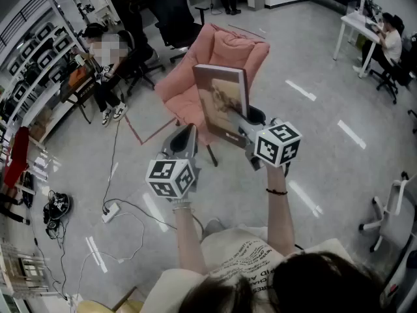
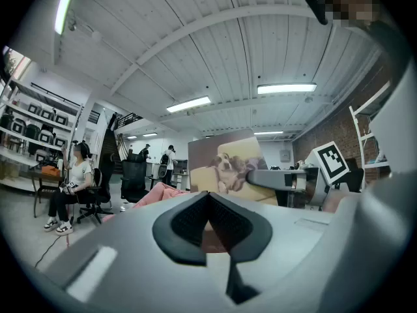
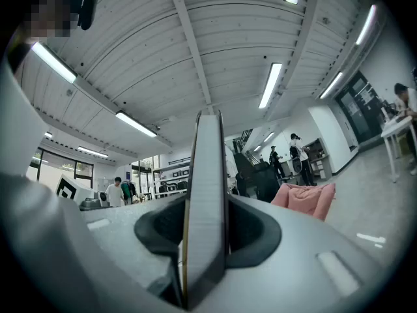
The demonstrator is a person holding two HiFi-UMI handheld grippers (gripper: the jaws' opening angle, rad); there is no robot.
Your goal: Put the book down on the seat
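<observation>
Near side of the pink chair (image 1: 225,51): book (image 1: 221,100) isn't down yet. It's held upright in the air over the near edge of the seat (image 1: 177,93). Judging from this, what's left is to carry it over the seat, lower it and release. Right gripper (image 1: 240,121): jaws part-open, clamped on the book's lower edge. Left gripper (image 1: 185,135): jaws together, empty, just left of the book.

The book (image 1: 221,100) has a brown cover with a tan dog picture, the seat (image 1: 228,51) is pink, the floor (image 1: 326,175) pale grey with white stripes
</observation>
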